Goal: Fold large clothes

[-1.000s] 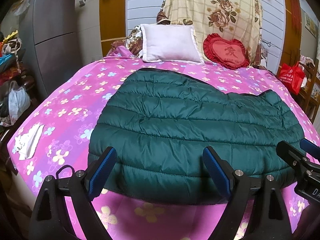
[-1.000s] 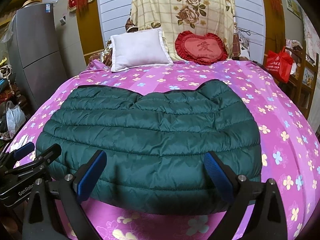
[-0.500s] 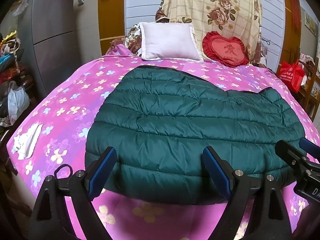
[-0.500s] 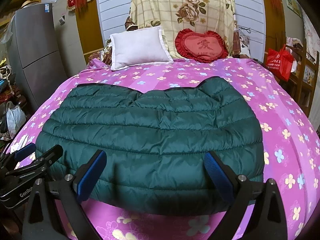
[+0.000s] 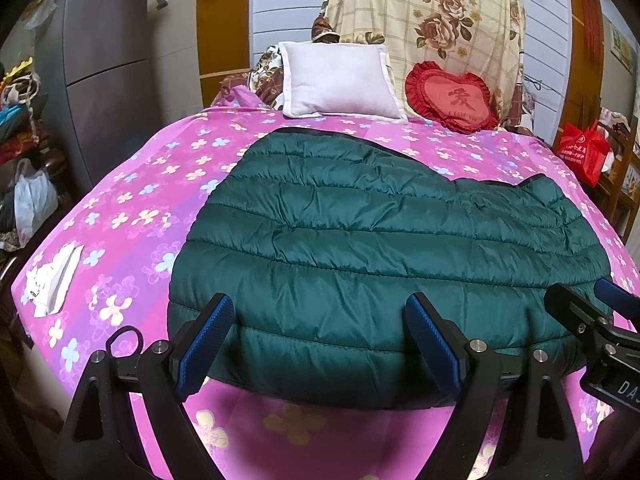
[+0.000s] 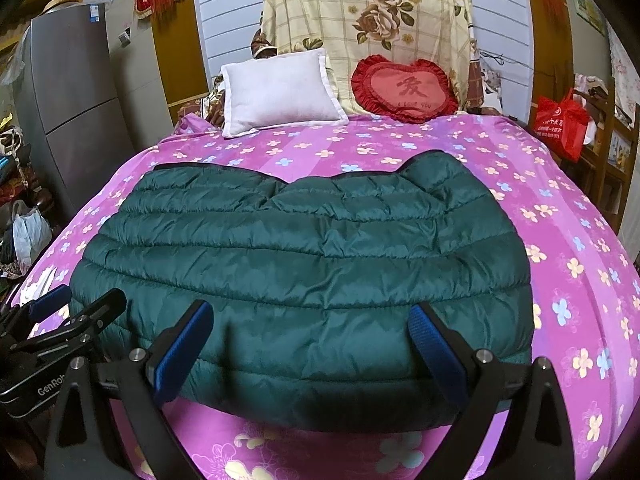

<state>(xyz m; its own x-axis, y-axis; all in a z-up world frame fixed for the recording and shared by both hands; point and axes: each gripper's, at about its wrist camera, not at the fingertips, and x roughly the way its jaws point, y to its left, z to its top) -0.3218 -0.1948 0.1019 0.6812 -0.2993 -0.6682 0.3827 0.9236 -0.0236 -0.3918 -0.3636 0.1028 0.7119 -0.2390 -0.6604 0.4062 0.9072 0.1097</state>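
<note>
A dark green quilted down jacket (image 5: 384, 248) lies flat on the pink flowered bed sheet (image 5: 152, 208), its near hem toward me. It also shows in the right wrist view (image 6: 312, 264). My left gripper (image 5: 320, 340) is open, its blue-padded fingers just above the near hem on the left half. My right gripper (image 6: 308, 344) is open above the near hem on the right half. Neither holds anything. Each gripper shows at the edge of the other's view.
A white pillow (image 5: 340, 80) and a red heart cushion (image 5: 452, 100) stand at the bed's head. A white tissue pack (image 5: 52, 280) lies on the sheet's left edge. A grey fridge (image 6: 68, 100) stands left, a red bag (image 6: 560, 124) right.
Both grippers have moved forward a little toward the jacket's near hem, which now sits closer in both views. The jaws stay open.
</note>
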